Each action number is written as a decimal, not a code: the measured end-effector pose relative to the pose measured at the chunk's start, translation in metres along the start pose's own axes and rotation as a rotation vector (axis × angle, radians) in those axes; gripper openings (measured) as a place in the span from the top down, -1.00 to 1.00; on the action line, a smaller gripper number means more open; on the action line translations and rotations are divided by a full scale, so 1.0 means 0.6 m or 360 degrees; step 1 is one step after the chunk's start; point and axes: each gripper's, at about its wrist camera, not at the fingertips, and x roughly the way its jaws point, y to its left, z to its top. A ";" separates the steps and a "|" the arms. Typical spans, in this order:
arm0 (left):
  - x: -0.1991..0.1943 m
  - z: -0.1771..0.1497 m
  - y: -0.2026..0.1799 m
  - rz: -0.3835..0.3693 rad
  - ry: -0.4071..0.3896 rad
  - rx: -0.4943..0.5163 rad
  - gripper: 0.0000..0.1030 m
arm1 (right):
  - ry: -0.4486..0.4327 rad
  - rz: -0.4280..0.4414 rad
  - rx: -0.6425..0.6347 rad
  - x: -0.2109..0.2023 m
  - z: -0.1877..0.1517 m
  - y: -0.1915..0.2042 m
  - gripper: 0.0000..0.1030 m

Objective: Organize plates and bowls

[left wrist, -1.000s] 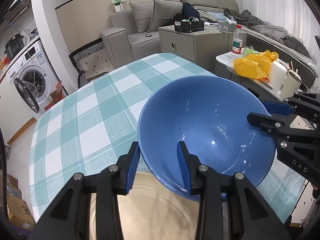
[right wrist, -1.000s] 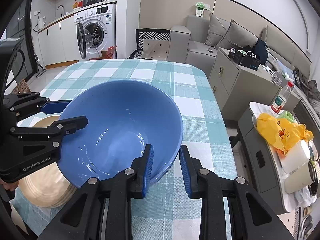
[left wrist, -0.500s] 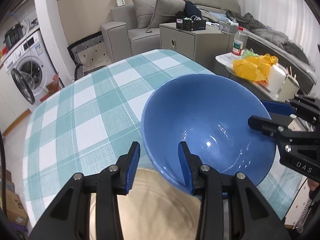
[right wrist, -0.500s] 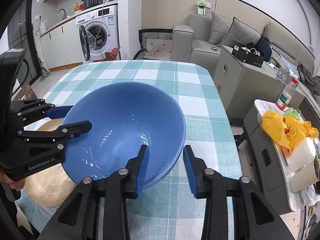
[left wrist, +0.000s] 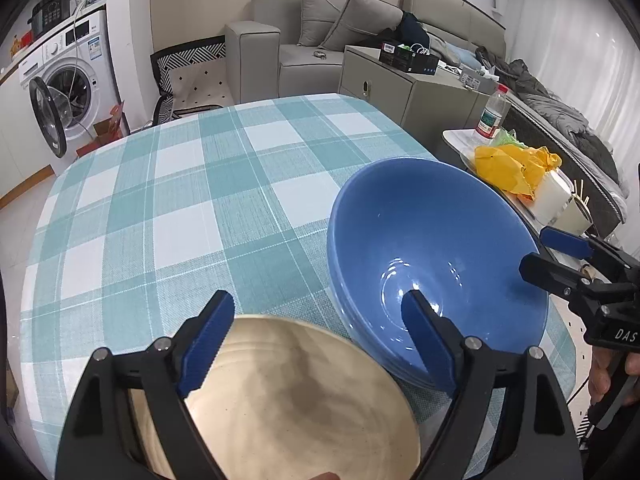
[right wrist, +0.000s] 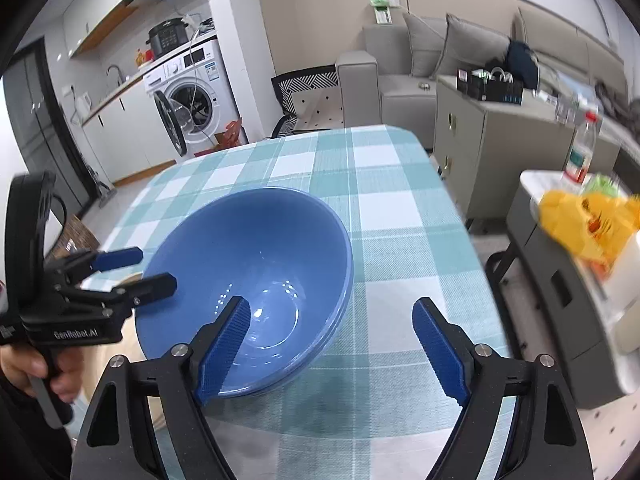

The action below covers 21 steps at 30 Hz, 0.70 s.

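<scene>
1. Left wrist view: the left gripper (left wrist: 320, 332) is spread wide and grips nothing — one finger over the beige plate (left wrist: 288, 400), the other over the rim of the blue bowl (left wrist: 436, 268), which sits on the checked tablecloth (left wrist: 180, 208) just beside the plate.
2. Right wrist view: the right gripper (right wrist: 334, 344) is wide open and empty — its left finger hangs inside the bowl (right wrist: 256, 276), which appears nested on another blue bowl.
</scene>
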 end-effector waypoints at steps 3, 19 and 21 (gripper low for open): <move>0.008 -0.002 0.001 -0.0008 0.0030 -0.0017 -0.68 | 0.0015 0.0025 0.0036 0.006 -0.003 -0.007 -0.71; 0.023 -0.002 0.011 -0.0119 0.0024 -0.0166 -1.00 | 0.0078 0.0208 0.0229 0.050 -0.015 -0.032 -0.83; 0.025 -0.002 0.007 -0.0126 0.0030 -0.0154 -1.00 | 0.0079 0.0230 0.0274 0.054 -0.015 -0.037 -0.83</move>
